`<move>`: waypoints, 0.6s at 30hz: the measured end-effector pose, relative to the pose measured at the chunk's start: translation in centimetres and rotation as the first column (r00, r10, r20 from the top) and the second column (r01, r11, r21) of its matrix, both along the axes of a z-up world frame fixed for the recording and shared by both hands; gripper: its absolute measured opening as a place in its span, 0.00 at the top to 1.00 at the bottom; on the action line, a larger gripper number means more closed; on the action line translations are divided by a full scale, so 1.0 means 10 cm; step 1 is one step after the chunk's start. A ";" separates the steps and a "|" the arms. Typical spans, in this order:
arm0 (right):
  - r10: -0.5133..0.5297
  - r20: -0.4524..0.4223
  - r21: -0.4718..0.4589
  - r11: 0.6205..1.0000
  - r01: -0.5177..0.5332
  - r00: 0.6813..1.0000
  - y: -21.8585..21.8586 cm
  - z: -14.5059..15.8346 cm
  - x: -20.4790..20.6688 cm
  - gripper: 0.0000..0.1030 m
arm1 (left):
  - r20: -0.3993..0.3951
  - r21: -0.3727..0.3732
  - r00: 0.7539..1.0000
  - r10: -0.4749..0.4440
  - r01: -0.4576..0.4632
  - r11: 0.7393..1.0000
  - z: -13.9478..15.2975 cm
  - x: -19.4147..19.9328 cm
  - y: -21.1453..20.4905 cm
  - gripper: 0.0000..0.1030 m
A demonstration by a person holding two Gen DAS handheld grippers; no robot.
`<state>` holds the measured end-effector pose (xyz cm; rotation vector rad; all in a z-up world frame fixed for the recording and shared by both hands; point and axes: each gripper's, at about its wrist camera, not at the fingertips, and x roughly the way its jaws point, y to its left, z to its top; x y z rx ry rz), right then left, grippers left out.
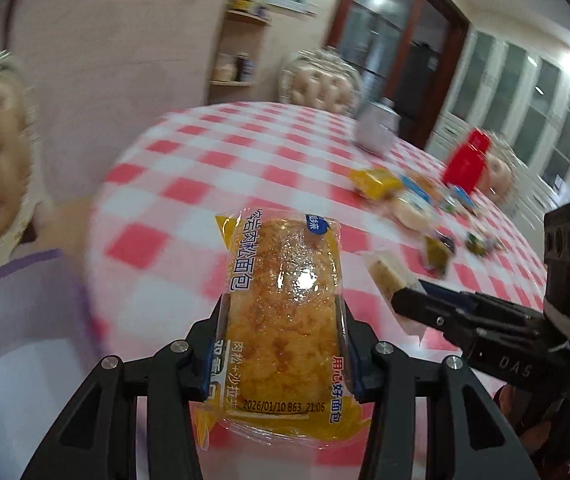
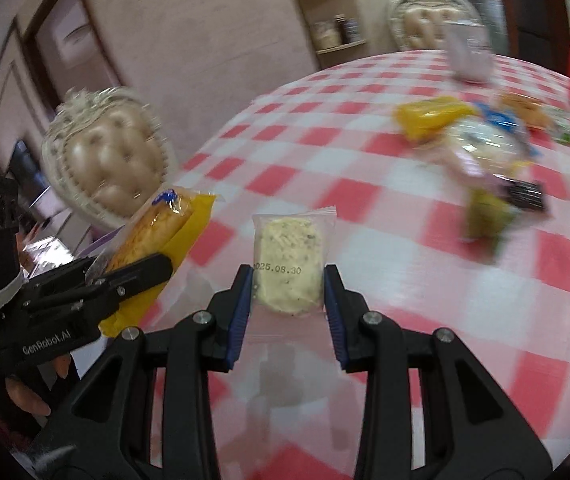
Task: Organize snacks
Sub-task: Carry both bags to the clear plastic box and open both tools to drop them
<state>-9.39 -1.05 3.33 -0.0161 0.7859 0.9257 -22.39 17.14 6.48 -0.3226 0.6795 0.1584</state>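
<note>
Left wrist view: the left gripper (image 1: 283,320) clamps a bread packet (image 1: 283,304) stamped "2026/01/10 B63 21:06" at lower centre, lifted over the checked tablecloth (image 1: 189,168), seemingly for sorting. At right, the right gripper (image 2: 288,300) pinches a clear biscuit sachet (image 2: 289,266) dated "025.08.30". Loose snacks (image 1: 417,200) wait upper right.

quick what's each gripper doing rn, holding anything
Left gripper: closed on the yellow bread packet.
Right gripper: closed on the clear-wrapped biscuit.
</note>
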 end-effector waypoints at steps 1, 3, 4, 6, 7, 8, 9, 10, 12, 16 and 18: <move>0.023 0.005 -0.001 1.000 -0.023 1.000 0.09 0.01 -0.06 0.62 | 0.001 -0.001 1.000 0.031 -0.031 1.000 0.01 -0.09 0.11 0.53; 0.097 0.017 0.000 0.995 -0.097 0.995 0.36 0.04 -0.21 0.62 | 0.002 0.002 0.995 0.104 -0.104 0.995 0.03 -0.29 0.35 0.53; 0.128 0.022 0.002 0.992 -0.128 0.992 0.47 0.06 -0.28 0.62 | 0.000 0.003 0.991 0.132 -0.132 0.991 0.04 -0.37 0.45 0.53; 0.194 0.030 0.003 0.981 -0.195 0.980 0.69 0.08 -0.44 0.62 | -0.005 0.004 0.978 0.207 -0.207 0.978 0.04 -0.58 0.69 0.53; 0.234 0.034 0.001 0.972 -0.235 0.972 0.83 0.09 -0.54 0.62 | -0.009 0.011 0.970 0.242 -0.242 0.970 0.04 -0.67 0.80 0.53; 0.264 0.035 0.000 0.965 -0.264 0.964 0.91 0.10 -0.61 0.62 | -0.014 0.019 0.964 0.266 -0.266 0.964 0.04 -0.73 0.89 0.53; 0.303 0.037 -0.004 0.953 -0.303 0.952 1.03 0.10 -0.71 0.62 | -0.018 0.030 0.955 0.297 -0.296 0.955 0.04 -0.81 0.97 0.53; 0.337 0.037 -0.010 0.942 -0.337 0.941 1.14 0.10 -0.80 0.62 | -0.024 0.043 0.940 0.342 -0.340 0.939 0.03 -0.91 1.08 0.53; 0.407 0.030 -0.027 0.914 -0.406 0.913 1.35 0.06 -0.99 0.62 | -0.042 0.059 0.917 0.398 -0.395 0.917 -0.02 -1.04 1.24 0.53; 0.535 -0.016 -0.052 0.843 -0.535 0.845 1.68 -0.08 -1.30 0.60 | -0.097 0.098 0.846 0.525 -0.517 0.851 -0.09 -1.22 1.47 0.50; 0.564 -0.059 -0.056 0.822 -0.567 0.824 1.73 -0.15 -1.33 0.37 | -0.081 0.132 0.813 0.576 -0.564 0.815 -0.06 -1.24 1.47 0.39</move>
